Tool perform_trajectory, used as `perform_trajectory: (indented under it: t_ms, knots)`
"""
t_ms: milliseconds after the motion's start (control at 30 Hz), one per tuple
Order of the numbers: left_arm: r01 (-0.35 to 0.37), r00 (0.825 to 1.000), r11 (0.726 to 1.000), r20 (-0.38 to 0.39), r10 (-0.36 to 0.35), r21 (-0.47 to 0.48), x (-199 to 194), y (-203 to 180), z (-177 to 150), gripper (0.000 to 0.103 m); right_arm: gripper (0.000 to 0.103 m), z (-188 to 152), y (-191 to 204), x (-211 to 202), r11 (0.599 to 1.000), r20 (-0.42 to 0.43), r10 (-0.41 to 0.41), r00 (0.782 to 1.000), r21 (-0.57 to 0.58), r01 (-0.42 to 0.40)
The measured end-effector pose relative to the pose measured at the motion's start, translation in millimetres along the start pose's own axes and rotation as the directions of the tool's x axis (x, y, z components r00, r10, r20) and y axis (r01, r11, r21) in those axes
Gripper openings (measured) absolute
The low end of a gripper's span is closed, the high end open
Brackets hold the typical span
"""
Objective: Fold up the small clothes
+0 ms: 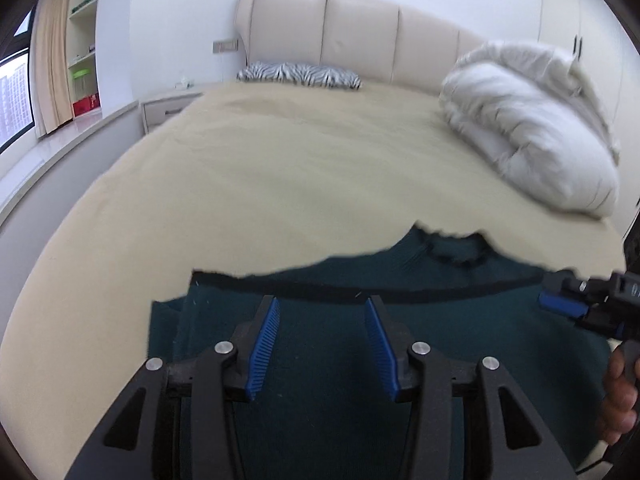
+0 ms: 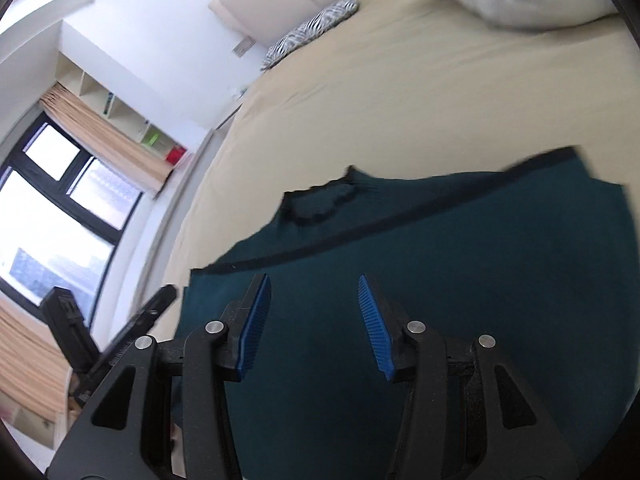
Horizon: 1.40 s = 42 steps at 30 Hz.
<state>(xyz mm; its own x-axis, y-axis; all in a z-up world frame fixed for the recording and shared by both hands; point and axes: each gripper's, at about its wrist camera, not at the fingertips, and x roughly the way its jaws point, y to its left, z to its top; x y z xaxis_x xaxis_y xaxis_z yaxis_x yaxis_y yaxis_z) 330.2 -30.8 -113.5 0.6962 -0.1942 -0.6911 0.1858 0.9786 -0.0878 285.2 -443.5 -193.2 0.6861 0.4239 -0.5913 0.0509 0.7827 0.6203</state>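
One dark green sweater [image 1: 400, 360] lies spread flat on the beige bed [image 1: 280, 184].
Both jaws gape, gripping nothing: left hand-held gripper [image 1: 322, 344] and right hand-held gripper [image 2: 310, 324] hover over it; white duvet [image 1: 528, 128], zebra pillow [image 1: 300, 74] beyond.

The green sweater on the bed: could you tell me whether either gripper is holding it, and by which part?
Neither holds it. The left gripper and right gripper are both open above the green sweater, with nothing between their fingers.
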Motion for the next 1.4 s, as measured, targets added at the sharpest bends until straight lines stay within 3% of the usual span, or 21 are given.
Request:
perform_trajectory:
  t_ms: [33,100,133,200,233,267,400,433,533,567,667,733,800,867,1000,1067,1167,1200,1400]
  knots:
    - [-0.002,1.0,1.0,-0.031,0.001,-0.016,12.8,6.8,-6.0,0.048,0.045,2.0,-5.6,9.5,1.0,-0.001,-0.013,1.0,0.017,0.013]
    - [0.068,0.997,0.993,-0.021,-0.07,-0.101,19.9,25.3,-11.7,0.048,0.041,5.9,-33.5,26.4,0.996,-0.009,-0.033,0.999,0.081,0.034]
    - [0.093,0.995,0.986,-0.007,-0.095,-0.138,19.4,32.4,-12.4,0.048,0.036,4.9,-52.9,26.9,0.992,0.015,0.006,1.0,0.123,-0.008]
    - [0.128,0.991,0.973,-0.004,-0.131,-0.191,23.1,43.3,-13.1,0.047,0.004,0.3,-86.0,17.3,0.976,0.075,0.087,0.993,0.194,-0.101]
    - [0.138,0.99,0.969,-0.005,-0.142,-0.206,25.1,46.0,-12.9,0.047,0.001,-2.4,-103.2,8.6,0.957,0.121,0.123,0.985,0.247,-0.15]
    - [0.139,0.99,0.968,-0.003,-0.143,-0.208,26.2,46.2,-12.7,0.047,0.001,-4.0,-118.3,-5.0,0.937,0.188,0.146,0.971,0.288,-0.197]
    - [0.138,0.99,0.967,-0.001,-0.141,-0.216,24.0,45.4,-13.8,0.047,0.006,-4.5,-149.1,-40.4,0.934,0.312,0.032,0.949,0.328,-0.139]
    - [0.14,0.99,0.964,0.0,-0.144,-0.227,20.1,48.2,-14.7,0.047,0.005,-7.4,-157.1,-47.3,0.926,0.326,0.022,0.945,0.351,-0.142]
    - [0.126,0.991,0.962,-0.007,-0.131,-0.242,4.4,59.1,-22.3,0.047,0.009,-15.0,-163.1,-73.5,0.929,0.328,-0.115,0.938,0.371,-0.016]
    - [0.115,0.992,0.963,-0.013,-0.122,-0.243,-2.9,62.9,-26.8,0.047,0.009,-18.2,-166.5,-81.9,0.925,0.329,-0.127,0.936,0.38,-0.008]
    - [0.078,0.997,0.97,-0.004,-0.081,-0.231,-31.9,67.7,-41.5,0.048,0.032,-30.5,-157.7,-108.7,0.917,0.323,-0.199,0.925,0.394,0.06]
    - [0.096,0.995,0.971,0.016,-0.094,-0.218,-52.6,60.7,-51.3,0.05,0.037,-45.5,-132.2,-127.7,0.941,0.352,-0.171,0.92,0.335,0.047]
    - [0.109,0.994,0.979,0.025,-0.106,-0.171,-68.1,43.9,-59.7,0.054,0.045,-61.0,-94.3,-126.7,0.968,0.338,-0.074,0.938,0.252,-0.014]
    - [0.099,0.995,0.987,0.014,-0.098,-0.126,-73.2,27.7,-67.8,0.061,0.051,-80.4,-45.3,-103.8,0.987,0.272,0.015,0.962,0.151,-0.058]
    - [0.07,0.996,0.991,-0.053,-0.076,-0.112,-57.5,23.6,-87.5,0.061,0.051,-112.6,26.7,-29.5,0.997,0.075,0.073,0.994,-0.024,-0.071]
    - [0.085,0.995,0.992,-0.037,-0.088,-0.098,-57.6,25.8,-91.7,0.061,0.051,-125.3,18.2,-7.9,1.0,0.019,0.022,1.0,0.021,-0.022]
    - [0.104,0.993,0.989,-0.035,-0.108,-0.102,-54.2,31.3,-94.2,0.061,0.026,-131.0,-20.0,-15.5,0.99,0.073,0.037,0.997,0.135,-0.047]
    - [0.108,0.993,0.988,-0.031,-0.112,-0.107,-53.0,32.6,-95.3,0.061,0.023,-134.2,-34.3,-25.4,0.984,0.099,0.033,0.995,0.172,-0.049]
    - [0.105,0.994,0.99,-0.013,-0.106,-0.097,-52.7,31.3,-99.3,0.062,0.026,-146.9,-90.5,-103.0,0.958,0.227,-0.14,0.964,0.277,0.074]
